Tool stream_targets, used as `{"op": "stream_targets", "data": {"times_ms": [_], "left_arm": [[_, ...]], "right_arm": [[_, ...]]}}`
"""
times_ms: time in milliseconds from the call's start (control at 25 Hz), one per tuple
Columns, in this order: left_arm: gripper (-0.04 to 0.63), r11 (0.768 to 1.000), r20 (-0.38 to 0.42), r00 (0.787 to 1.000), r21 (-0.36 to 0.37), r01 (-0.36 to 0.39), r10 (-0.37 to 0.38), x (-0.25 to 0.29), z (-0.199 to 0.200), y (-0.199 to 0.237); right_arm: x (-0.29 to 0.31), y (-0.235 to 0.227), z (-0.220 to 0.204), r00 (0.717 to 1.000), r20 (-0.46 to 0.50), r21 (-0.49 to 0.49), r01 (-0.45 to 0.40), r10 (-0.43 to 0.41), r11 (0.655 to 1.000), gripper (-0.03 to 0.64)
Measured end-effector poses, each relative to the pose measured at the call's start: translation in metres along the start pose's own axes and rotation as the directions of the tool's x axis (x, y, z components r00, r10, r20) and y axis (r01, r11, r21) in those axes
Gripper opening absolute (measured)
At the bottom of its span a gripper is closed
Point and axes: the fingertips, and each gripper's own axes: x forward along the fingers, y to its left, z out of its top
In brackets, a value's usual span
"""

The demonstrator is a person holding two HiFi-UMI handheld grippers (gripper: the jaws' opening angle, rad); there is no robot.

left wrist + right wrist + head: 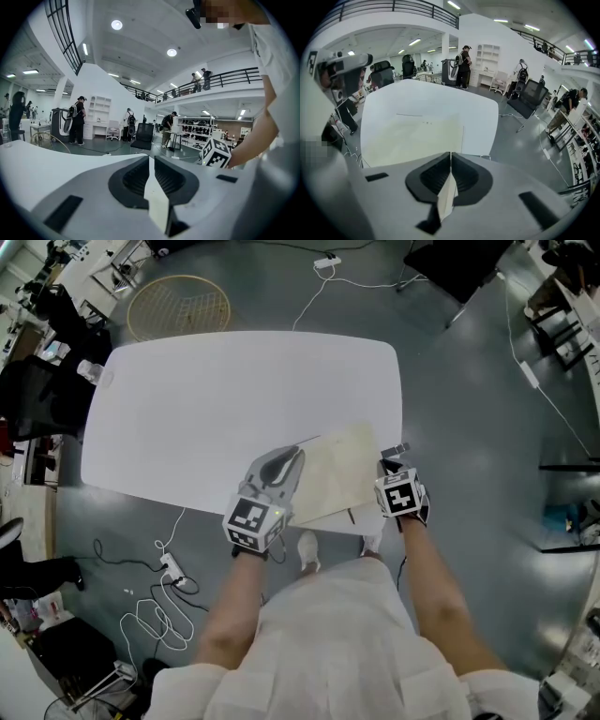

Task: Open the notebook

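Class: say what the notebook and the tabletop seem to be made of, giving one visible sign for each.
The notebook looks like paper or thin card, matte cream: its cover shows as a thin, dull sheet. The table looks like laminate or painted board, though that is unsure: smooth, even white, no grain.

The smooth grey floor (469,427) fills the right side of the head view. A white rounded-corner tabletop (187,399) occupies the centre. A round yellow wire-mesh disc (178,306) lies on the floor at upper left, and a white power strip (172,568) with looped cables at lower left. In the left gripper view, round recessed ceiling lights (116,25) sit at top, a black-railed mezzanine (225,77) at upper right and a black office chair (143,136) at centre.
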Motion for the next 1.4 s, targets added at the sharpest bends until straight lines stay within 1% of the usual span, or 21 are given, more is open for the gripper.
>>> {"op": "stream_targets", "data": {"times_ms": [120, 280, 480, 640, 760, 1160, 1400], "left_arm": [[0.026, 1.0, 0.008, 1.0, 0.005, 0.001, -0.001, -0.003, 0.004, 0.001], [0.026, 1.0, 0.019, 1.0, 0.006, -0.009, 0.009, -0.011, 0.007, 0.006], [0.026, 1.0, 0.029, 0.999, 0.003, -0.023, 0.023, -0.028, 0.008, 0.014], [0.026, 1.0, 0.029, 0.999, 0.001, -0.028, 0.028, -0.038, 0.007, 0.015], [0.026, 1.0, 0.03, 0.999, 0.0, -0.031, 0.031, -0.047, 0.005, 0.017], [0.026, 0.998, 0.032, 0.998, -0.003, -0.057, 0.057, -0.074, -0.001, 0.03], [0.026, 0.996, 0.026, 0.996, -0.014, -0.083, 0.084, -0.094, -0.011, 0.042]], "right_arm": [[-0.009, 0.006, 0.006, 1.0, 0.017, -0.013, -0.001, 0.001, 1.0, 0.011], [-0.023, 0.022, 0.019, 0.999, 0.045, -0.045, -0.021, 0.023, 0.999, 0.009], [-0.041, 0.054, 0.037, 0.995, 0.079, -0.078, -0.059, 0.065, 0.995, 0.006], [-0.052, 0.078, 0.048, 0.991, 0.095, -0.126, -0.086, 0.098, 0.988, 0.006], [-0.056, 0.095, 0.052, 0.99, 0.099, -0.173, -0.085, 0.103, 0.981, 0.006], [-0.063, 0.162, 0.065, 0.975, 0.121, -0.26, -0.148, 0.185, 0.954, 0.005], [-0.052, 0.203, 0.064, 0.96, 0.103, -0.295, -0.222, 0.262, 0.929, 0.005]]}}
